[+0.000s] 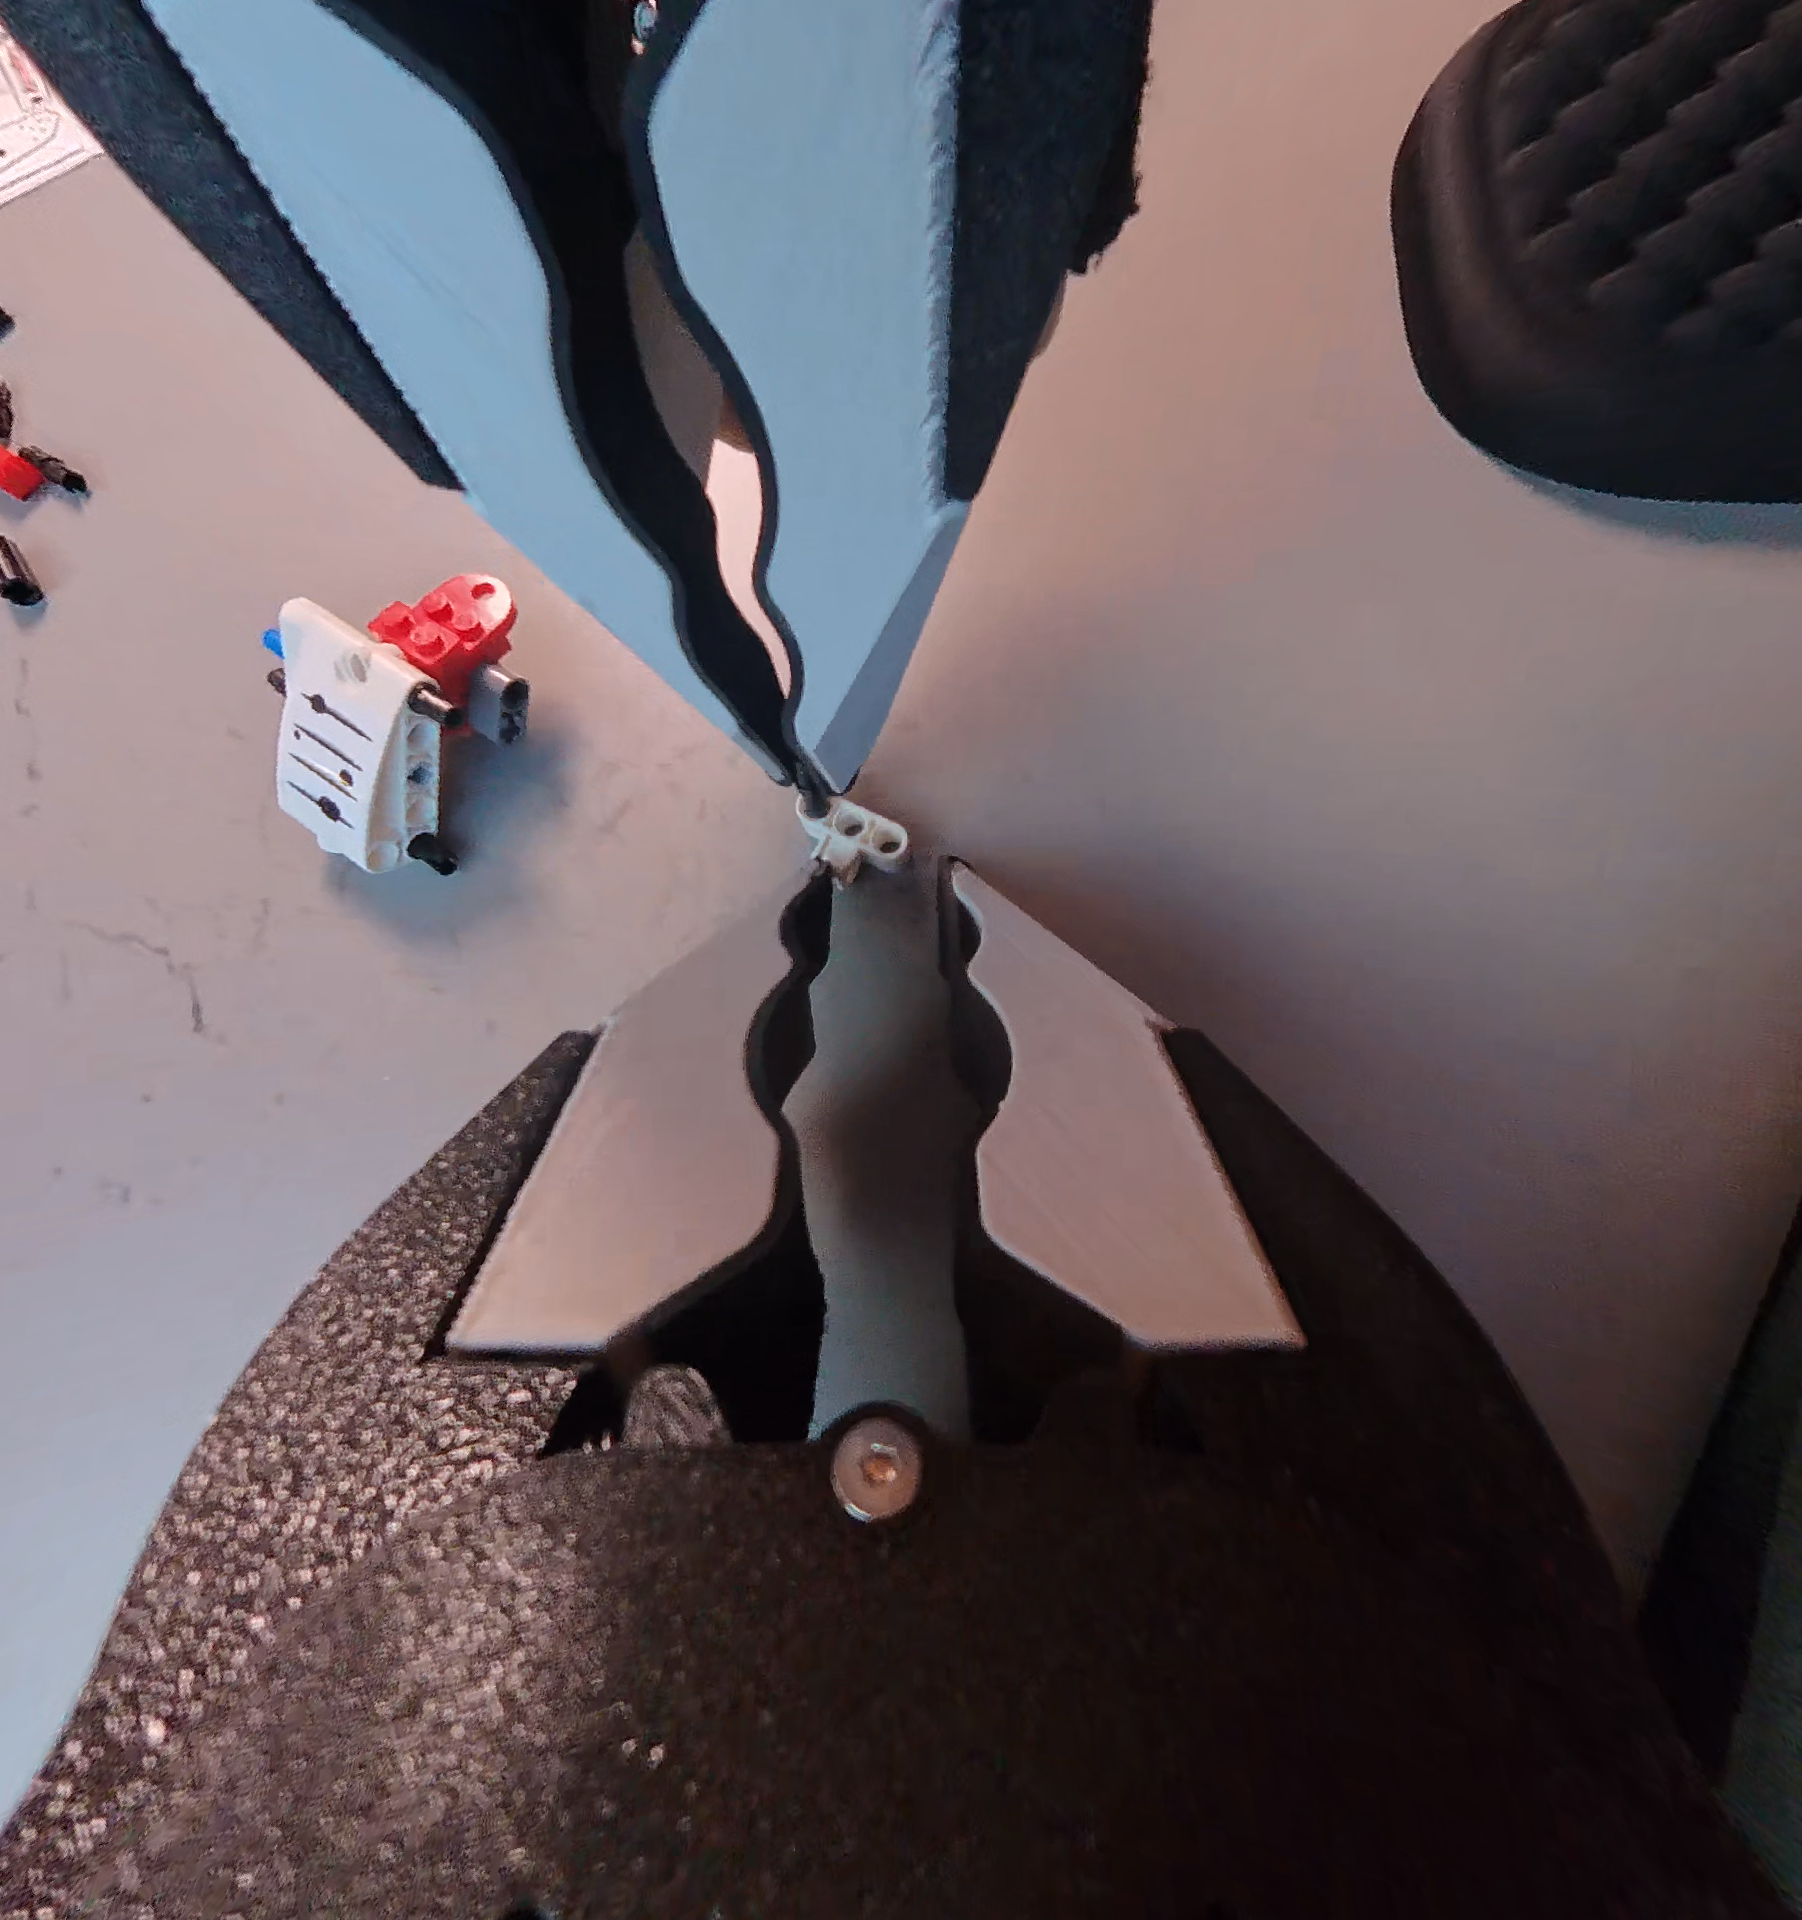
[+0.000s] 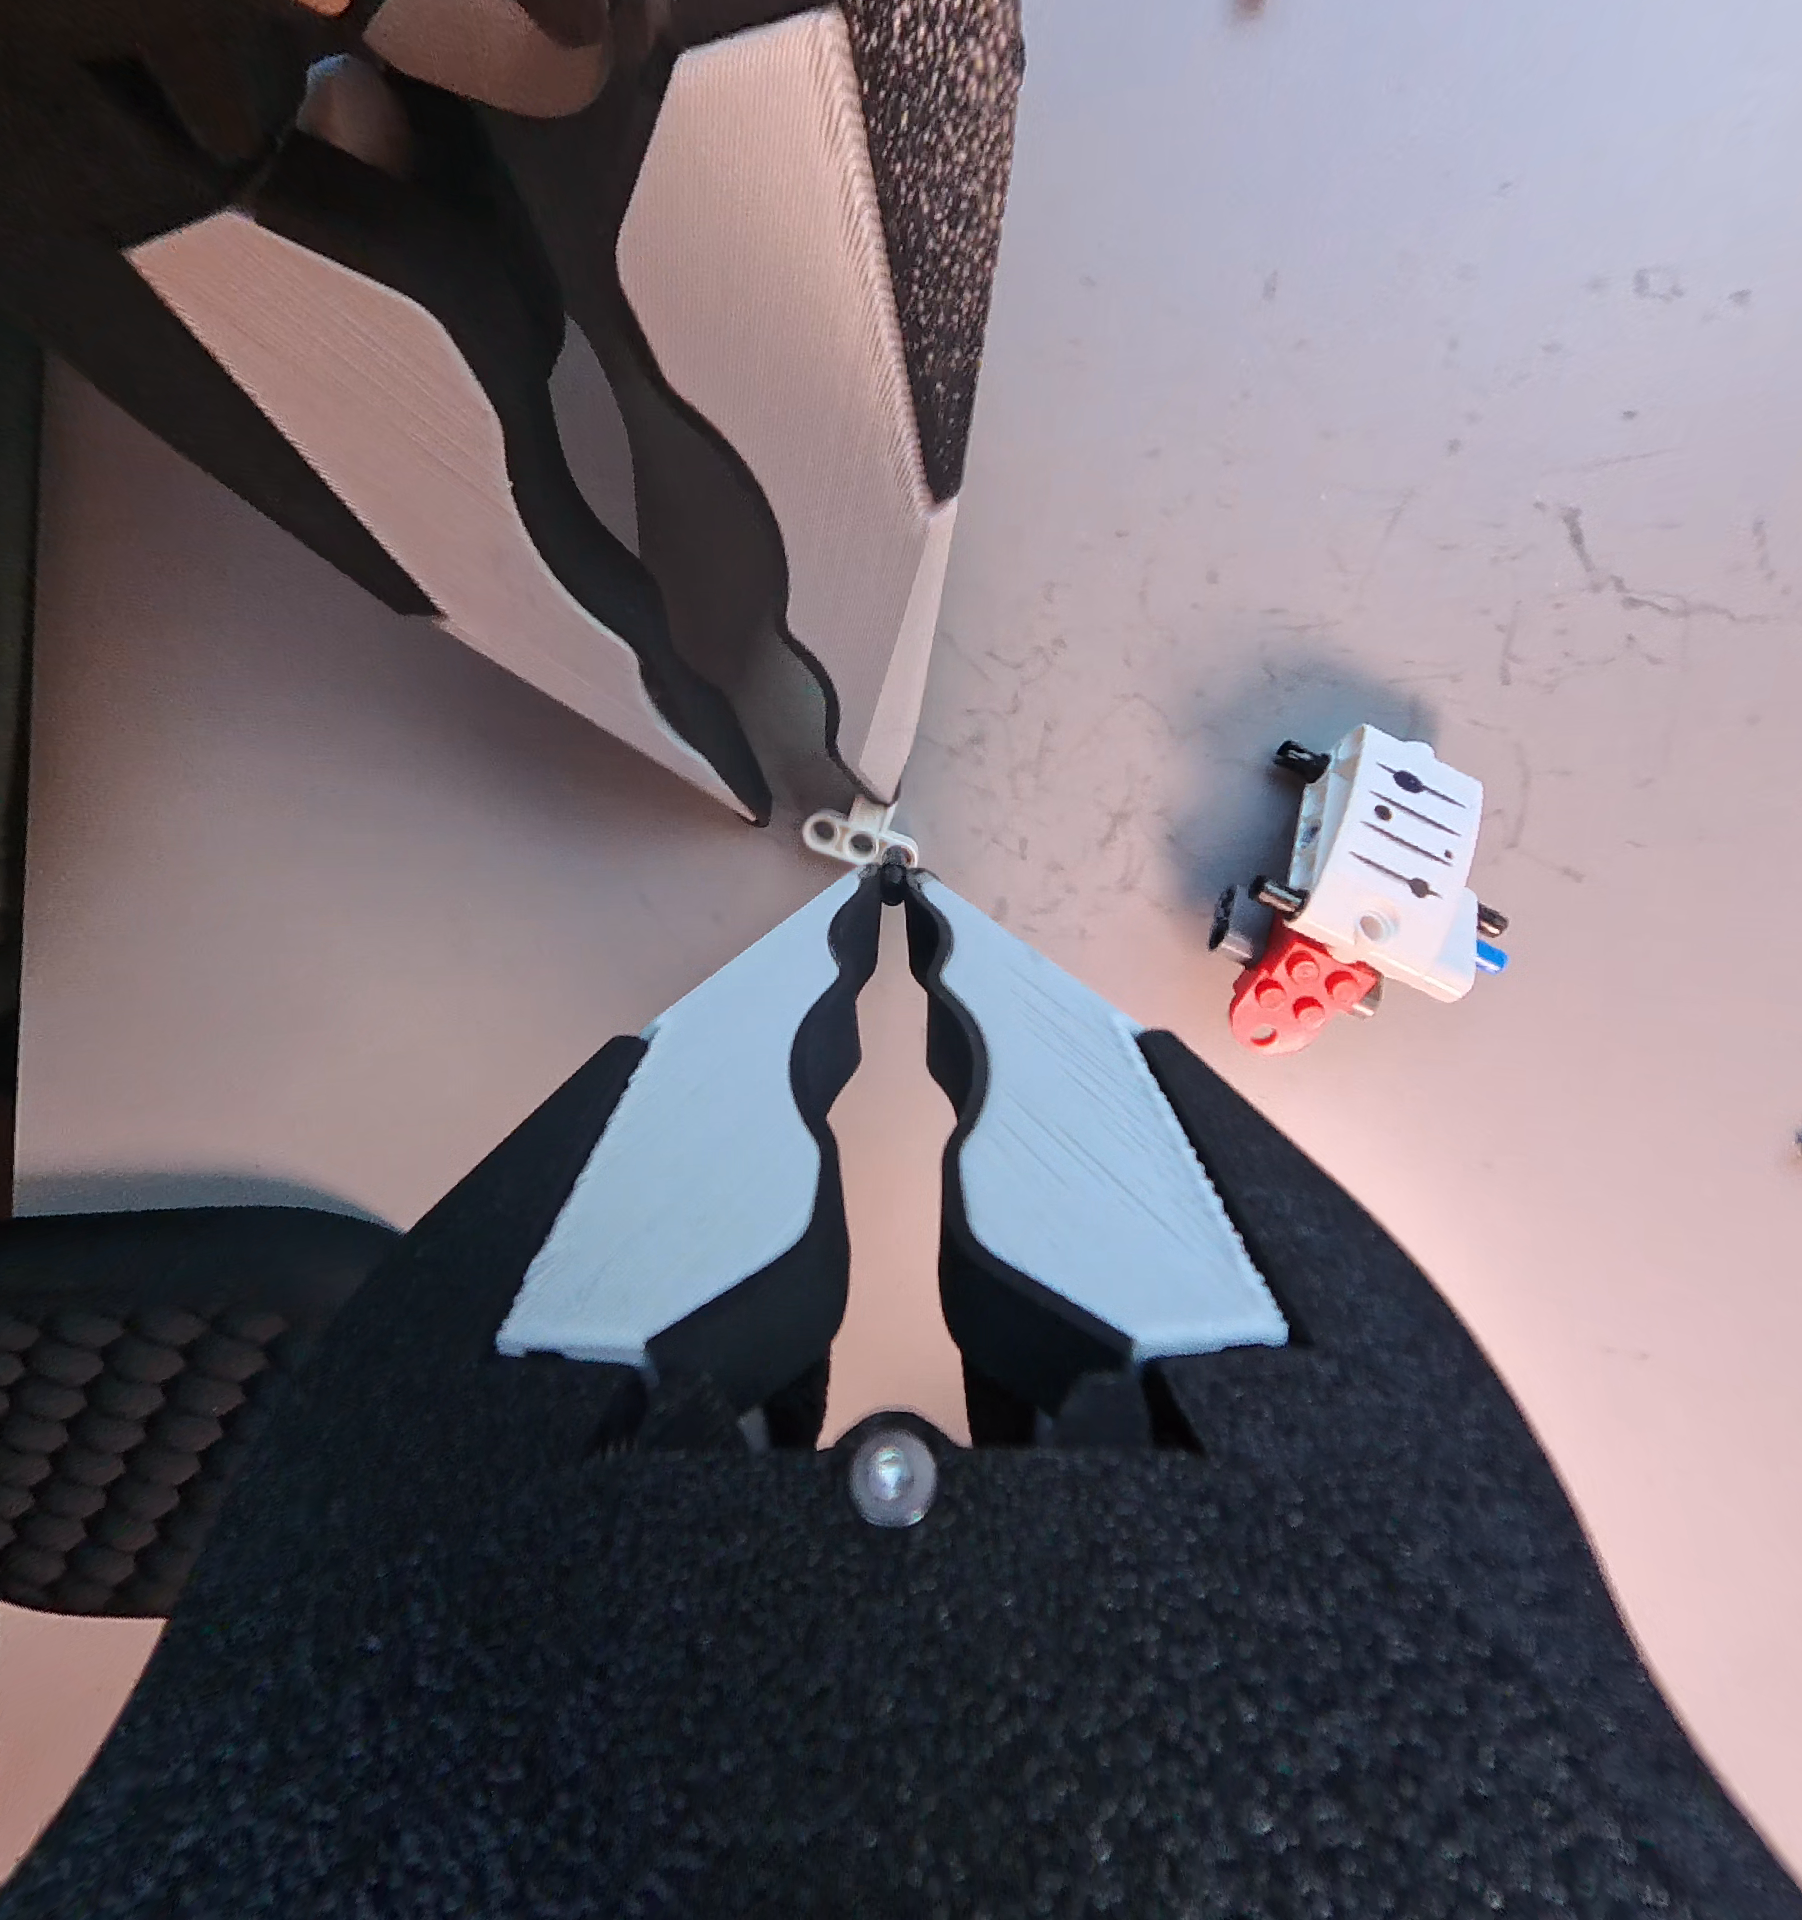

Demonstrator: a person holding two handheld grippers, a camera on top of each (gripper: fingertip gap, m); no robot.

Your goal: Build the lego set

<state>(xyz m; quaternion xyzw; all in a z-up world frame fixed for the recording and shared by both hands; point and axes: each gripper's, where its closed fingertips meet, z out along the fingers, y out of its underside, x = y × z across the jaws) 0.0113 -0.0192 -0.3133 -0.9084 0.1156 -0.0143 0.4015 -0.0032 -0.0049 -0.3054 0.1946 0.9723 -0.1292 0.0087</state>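
White holed lego connector (image 2: 857, 834) pinched by left tongs (image 2: 824, 810); right tongs (image 2: 892, 883) pinching black pin (image 2: 892, 871).

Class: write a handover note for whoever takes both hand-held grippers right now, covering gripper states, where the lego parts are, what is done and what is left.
Right hand-held gripper: shut on a black pin, whose tip is at the white connector.
Left hand-held gripper: jaws slightly apart, tips at the connector; a firm grip cannot be confirmed.
The white-and-red sub-assembly lies on the table, apart from both grippers. Loose parts are at the table edge.
Done: the sub-assembly is partly built.
Left: seat the pin in the connector, probably join it to the sub-assembly, then add the loose parts.
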